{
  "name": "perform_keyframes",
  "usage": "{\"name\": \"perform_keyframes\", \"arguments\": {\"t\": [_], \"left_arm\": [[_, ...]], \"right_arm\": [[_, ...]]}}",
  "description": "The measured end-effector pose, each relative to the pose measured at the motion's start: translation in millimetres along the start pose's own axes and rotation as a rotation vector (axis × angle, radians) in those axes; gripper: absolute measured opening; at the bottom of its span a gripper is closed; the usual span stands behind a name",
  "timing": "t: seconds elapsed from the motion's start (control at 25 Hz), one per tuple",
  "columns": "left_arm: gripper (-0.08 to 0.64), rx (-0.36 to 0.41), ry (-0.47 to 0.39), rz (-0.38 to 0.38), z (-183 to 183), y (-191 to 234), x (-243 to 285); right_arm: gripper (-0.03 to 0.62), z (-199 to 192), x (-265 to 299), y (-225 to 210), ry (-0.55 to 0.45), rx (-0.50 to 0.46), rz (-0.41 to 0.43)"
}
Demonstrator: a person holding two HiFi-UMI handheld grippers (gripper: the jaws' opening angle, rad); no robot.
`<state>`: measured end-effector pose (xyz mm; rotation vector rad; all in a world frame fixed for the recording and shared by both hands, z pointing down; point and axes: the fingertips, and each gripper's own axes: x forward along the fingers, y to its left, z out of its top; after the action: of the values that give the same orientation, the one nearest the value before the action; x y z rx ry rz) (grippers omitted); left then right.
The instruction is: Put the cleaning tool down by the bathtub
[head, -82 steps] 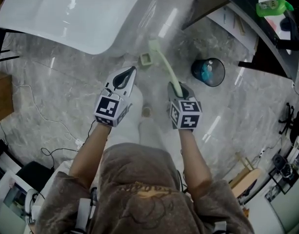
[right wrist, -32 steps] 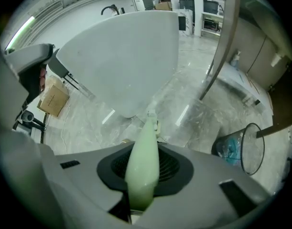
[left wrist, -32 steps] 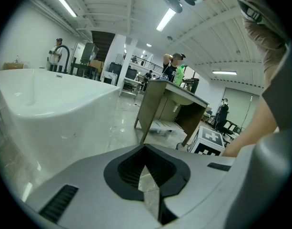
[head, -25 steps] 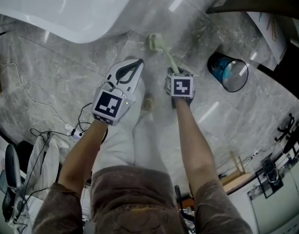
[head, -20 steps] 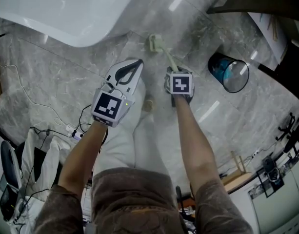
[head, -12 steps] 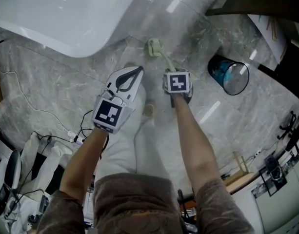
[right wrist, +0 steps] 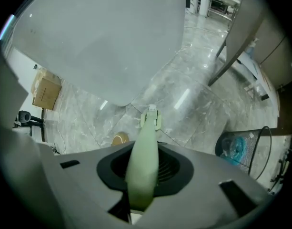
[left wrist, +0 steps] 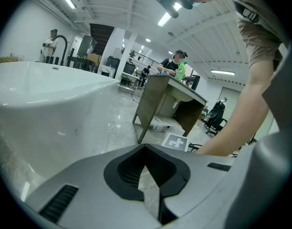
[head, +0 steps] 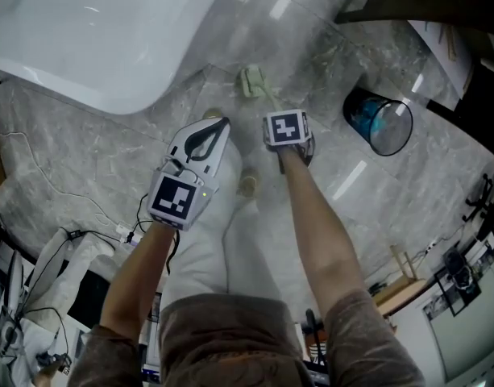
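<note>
The cleaning tool is a pale green long-handled brush [head: 252, 82]. Its head is low over the marble floor, just off the white bathtub [head: 85, 31]; whether it touches the floor I cannot tell. My right gripper [head: 288, 139] points steeply down and is shut on the brush handle [right wrist: 143, 168]. In the right gripper view the handle runs out between the jaws to the brush head [right wrist: 151, 116]. My left gripper [head: 217, 126] hangs beside it to the left, shut with nothing in it. In the left gripper view that gripper [left wrist: 146, 150] faces the bathtub wall [left wrist: 50, 109].
A wire bin [head: 379, 124] with a blue liner stands to the right on the floor. A dark wooden desk [left wrist: 160, 104] stands behind it. Cables [head: 61, 192] and a cardboard box [right wrist: 45, 92] lie at the left. The person's shoe [right wrist: 119, 139] is near the brush head.
My right gripper has sunk toward the floor with the brush, and the handle now stands steeper. The left gripper has hardly moved.
</note>
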<state>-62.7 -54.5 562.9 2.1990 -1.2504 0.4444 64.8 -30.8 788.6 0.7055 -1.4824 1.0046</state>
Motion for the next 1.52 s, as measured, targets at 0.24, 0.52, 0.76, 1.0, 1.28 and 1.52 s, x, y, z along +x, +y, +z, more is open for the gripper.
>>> {"name": "perform_keyframes", "arguments": {"t": [0.24, 0.52, 0.76, 1.0, 1.28, 1.52], "left_arm": [[0.006, -0.01, 0.006, -0.004, 4, 3, 5], [0.006, -0.01, 0.005, -0.018, 2, -3, 6], [0.006, -0.003, -0.001, -0.025, 5, -11, 6], [0.006, 0.008, -0.014, -0.026, 18, -19, -2], [0.006, 0.006, -0.036, -0.018, 51, -37, -22], [0.006, 0.01, -0.036, -0.026, 78, -64, -52]], "right_arm": [[0.084, 10, 1, -5, -0.016, -0.014, -0.024], [0.123, 10, -1, -4, -0.045, 0.001, -0.013], [0.141, 12, -13, -6, -0.07, 0.008, -0.007], [0.141, 7, -36, -7, -0.084, 0.024, -0.02], [0.141, -4, -84, 8, -0.124, 0.04, 0.02], [0.008, -6, -150, 15, -0.225, -0.001, -0.006]]}}
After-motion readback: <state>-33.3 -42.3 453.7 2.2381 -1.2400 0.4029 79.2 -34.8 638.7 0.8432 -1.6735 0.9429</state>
